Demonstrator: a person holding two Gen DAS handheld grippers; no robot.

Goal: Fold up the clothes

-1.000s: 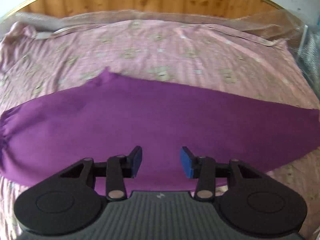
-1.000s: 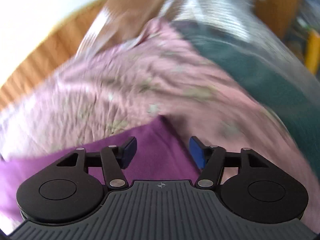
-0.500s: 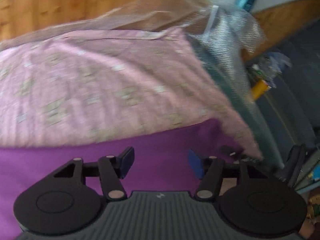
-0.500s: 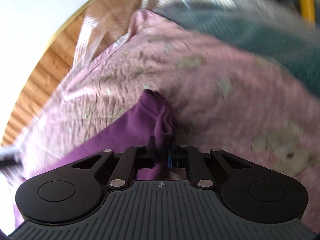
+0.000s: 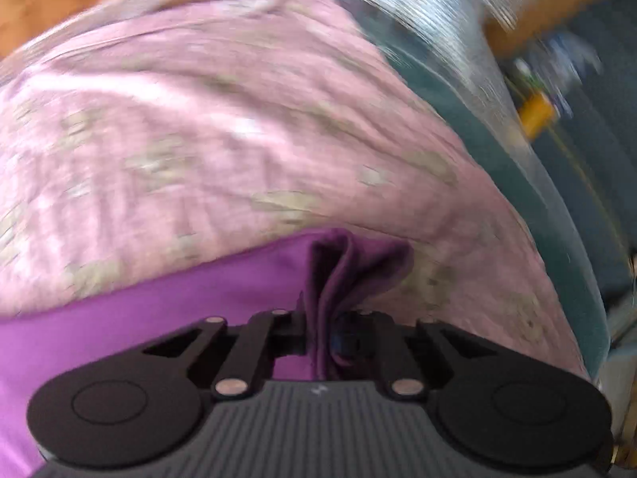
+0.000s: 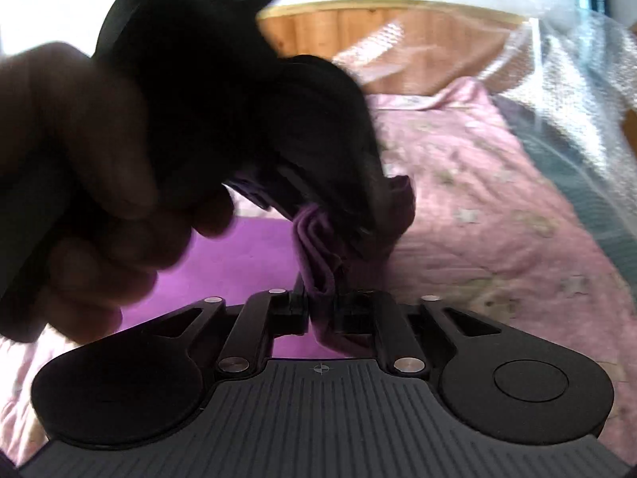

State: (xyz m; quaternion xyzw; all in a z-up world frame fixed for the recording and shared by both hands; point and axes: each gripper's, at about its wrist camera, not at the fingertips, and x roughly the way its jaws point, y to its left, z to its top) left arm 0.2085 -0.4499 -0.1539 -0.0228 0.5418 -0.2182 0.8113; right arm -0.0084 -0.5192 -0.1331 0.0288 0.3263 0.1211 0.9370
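A purple garment (image 5: 159,318) lies spread on the pink patterned bedsheet (image 5: 199,139). Its corner is bunched into an upright fold. In the left wrist view my left gripper (image 5: 322,338) is closing on that fold, and its pads pinch the cloth. In the right wrist view my right gripper (image 6: 323,312) has the same bunch of purple garment (image 6: 247,255) between its pads, which still touch it as the jaws begin opening. Just ahead of it the dark left gripper (image 6: 338,235), held by a hand (image 6: 79,179), grips the fold higher up.
The bed's teal mattress edge in clear plastic wrap (image 5: 497,151) runs down the right side, with floor and a blurred yellow object (image 5: 537,113) beyond it. A wooden headboard (image 6: 358,28) stands behind the bedsheet (image 6: 497,219).
My left gripper swept right along the garment to its corner and closed on the bunched fold. My right gripper closed on that corner, rolled, and now has the left gripper and hand before it.
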